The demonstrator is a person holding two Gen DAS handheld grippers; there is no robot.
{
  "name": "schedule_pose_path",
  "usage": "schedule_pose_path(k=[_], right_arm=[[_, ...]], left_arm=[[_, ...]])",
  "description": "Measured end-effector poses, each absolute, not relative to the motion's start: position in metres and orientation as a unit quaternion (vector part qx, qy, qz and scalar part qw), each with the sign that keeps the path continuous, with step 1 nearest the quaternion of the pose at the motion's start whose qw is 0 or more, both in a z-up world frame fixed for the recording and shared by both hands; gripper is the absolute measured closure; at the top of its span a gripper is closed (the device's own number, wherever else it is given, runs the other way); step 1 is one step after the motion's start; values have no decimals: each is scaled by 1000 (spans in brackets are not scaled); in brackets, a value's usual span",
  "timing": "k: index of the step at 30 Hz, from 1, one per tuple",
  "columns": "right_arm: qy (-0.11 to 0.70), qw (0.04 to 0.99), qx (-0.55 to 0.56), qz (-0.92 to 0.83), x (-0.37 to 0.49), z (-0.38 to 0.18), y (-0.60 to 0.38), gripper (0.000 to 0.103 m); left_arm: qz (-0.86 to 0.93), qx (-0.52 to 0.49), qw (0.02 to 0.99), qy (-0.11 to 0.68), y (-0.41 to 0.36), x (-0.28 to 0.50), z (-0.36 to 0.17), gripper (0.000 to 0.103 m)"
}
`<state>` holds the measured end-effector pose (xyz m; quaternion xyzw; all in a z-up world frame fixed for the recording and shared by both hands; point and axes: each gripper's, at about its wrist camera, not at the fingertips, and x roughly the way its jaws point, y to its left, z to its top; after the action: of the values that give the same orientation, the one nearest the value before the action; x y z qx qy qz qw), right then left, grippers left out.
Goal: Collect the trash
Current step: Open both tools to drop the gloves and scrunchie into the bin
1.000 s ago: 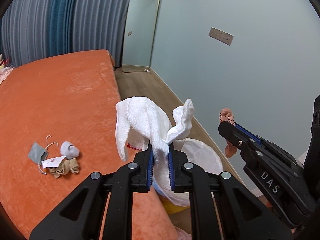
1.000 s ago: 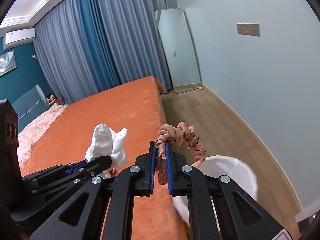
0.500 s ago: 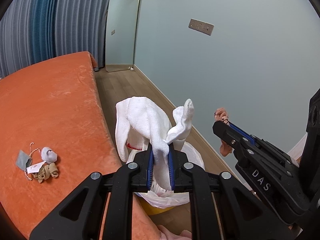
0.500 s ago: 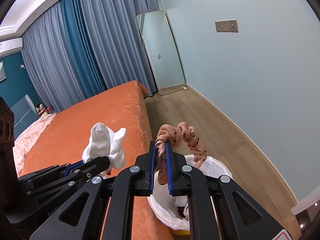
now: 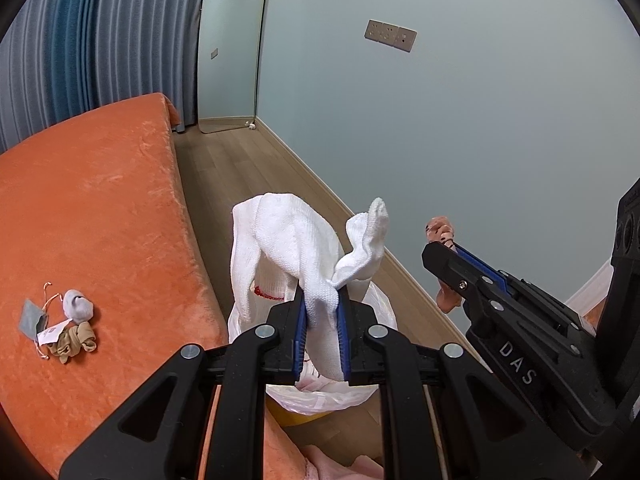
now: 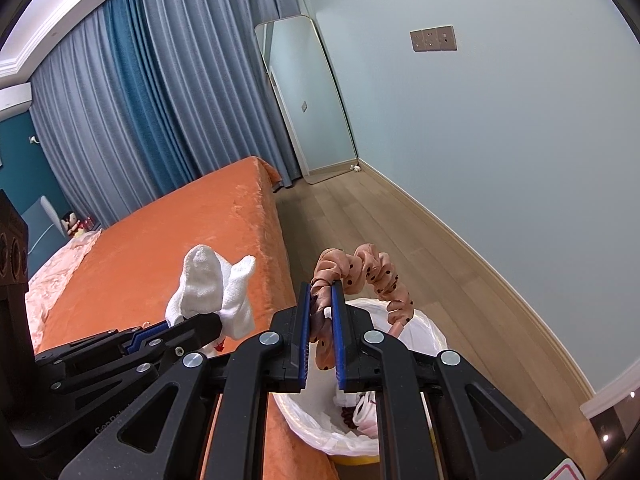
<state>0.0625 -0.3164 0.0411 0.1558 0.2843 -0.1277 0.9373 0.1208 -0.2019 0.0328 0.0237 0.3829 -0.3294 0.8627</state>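
My left gripper (image 5: 322, 300) is shut on a white sock (image 5: 288, 240), which flops over its blue pads above the trash bin (image 5: 316, 400). In the right wrist view the same sock (image 6: 208, 284) shows at the left, still in the left gripper (image 6: 192, 326). My right gripper (image 6: 321, 292) is shut on a pink dotted scrunchie (image 6: 368, 272) that arches over the bin (image 6: 424, 328), a yellow bin lined with a white bag holding some rubbish. The right gripper (image 5: 436, 252) also appears at the right of the left wrist view, with the scrunchie (image 5: 440, 228) peeking past it.
The orange bed (image 5: 88, 216) lies left of the bin. On it sits a small pile: a grey sock (image 5: 77, 304), a beige stocking (image 5: 74, 344), a grey tag (image 5: 32, 316). A wooden floor (image 6: 392, 248), a pale wall and a leaning mirror (image 6: 308, 96) lie beyond.
Both grippers have swung right from over the bed toward the bin, each keeping its hold. The bin's opening now sits under them and the pile on the bed has slid left.
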Motion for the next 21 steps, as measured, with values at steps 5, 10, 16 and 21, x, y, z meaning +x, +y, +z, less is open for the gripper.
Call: schedule_pose_path(k=[5,10,16,21], right_arm=[[290,935,160,-131,64,36,-318,93],[297,932,160,-132,72,33,-320,92],[302,929,161,-140,78,28,-318,86],[308,926,165,-142,81,22,-319,85]], left_arm=[[-330,24,861,387,-206,125,28,89],[-330,26,859,391,-210,128,22,89],[-315,20,863,396,-210,135,14,60],[-307,18,863,400,-209,140,10,59]])
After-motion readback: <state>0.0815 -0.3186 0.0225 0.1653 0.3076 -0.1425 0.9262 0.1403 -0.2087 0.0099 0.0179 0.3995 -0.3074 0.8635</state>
